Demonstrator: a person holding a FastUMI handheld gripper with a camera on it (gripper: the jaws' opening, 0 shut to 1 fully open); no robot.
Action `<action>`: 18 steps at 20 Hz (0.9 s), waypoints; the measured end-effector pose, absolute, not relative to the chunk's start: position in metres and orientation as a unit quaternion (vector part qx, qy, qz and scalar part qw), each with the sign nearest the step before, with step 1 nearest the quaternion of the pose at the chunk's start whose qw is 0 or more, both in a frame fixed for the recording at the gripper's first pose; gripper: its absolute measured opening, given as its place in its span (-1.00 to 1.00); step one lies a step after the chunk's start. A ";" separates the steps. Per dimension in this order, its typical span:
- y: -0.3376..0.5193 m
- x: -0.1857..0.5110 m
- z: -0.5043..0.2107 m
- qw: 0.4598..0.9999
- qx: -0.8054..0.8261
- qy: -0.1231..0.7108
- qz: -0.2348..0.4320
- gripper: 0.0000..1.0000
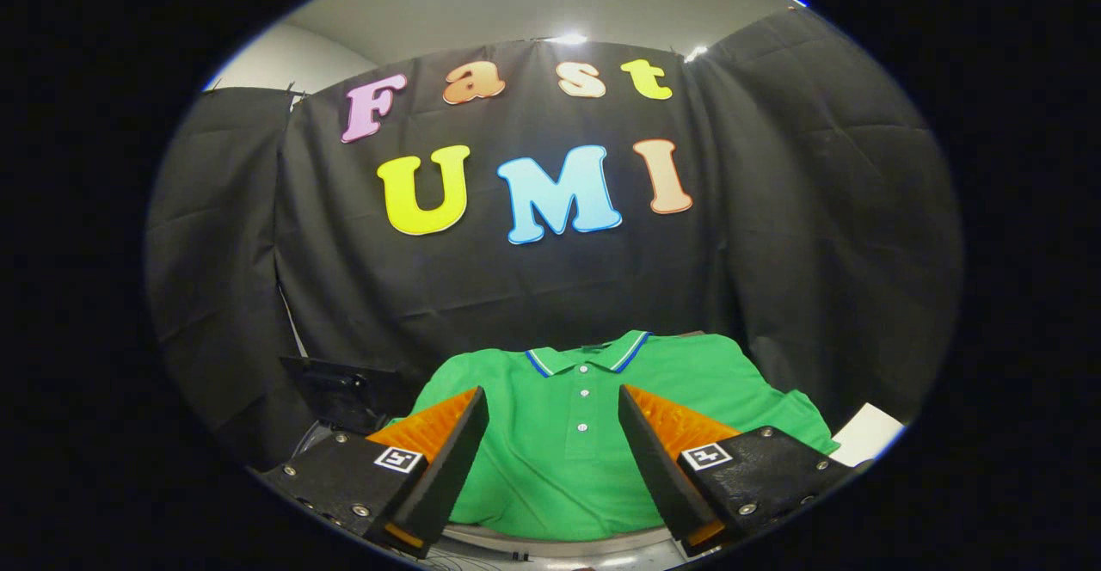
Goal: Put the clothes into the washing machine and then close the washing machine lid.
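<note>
Shirt: a green polo shirt [559, 459] lies spread flat, collar away from the fingers, draped over a pale rounded rim [550, 543] just below it; whether that rim is the washer's opening I cannot tell.
Step in hand: reaching for the shirt, by my judgement; nothing is picked up yet.
How to do it well: come down near the button placket, pinch a fold of cloth rather than a single layer, and lift clear so sleeves do not snag.
Gripper [550, 438]: fingers spread wide apart, gripping nothing; the shirt's front shows between them.
Surroundings: a dark panel [344, 390] stands left of the shirt.
</note>
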State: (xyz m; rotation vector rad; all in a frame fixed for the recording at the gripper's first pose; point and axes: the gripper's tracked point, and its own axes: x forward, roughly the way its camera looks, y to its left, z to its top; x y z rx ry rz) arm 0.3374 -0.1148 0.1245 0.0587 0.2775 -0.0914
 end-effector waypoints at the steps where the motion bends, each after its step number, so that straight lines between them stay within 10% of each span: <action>1: -0.118 0.346 0.117 0.986 0.025 0.157 -0.044 0.87; 18: -0.135 0.403 0.035 0.945 -0.018 0.324 -0.039 0.90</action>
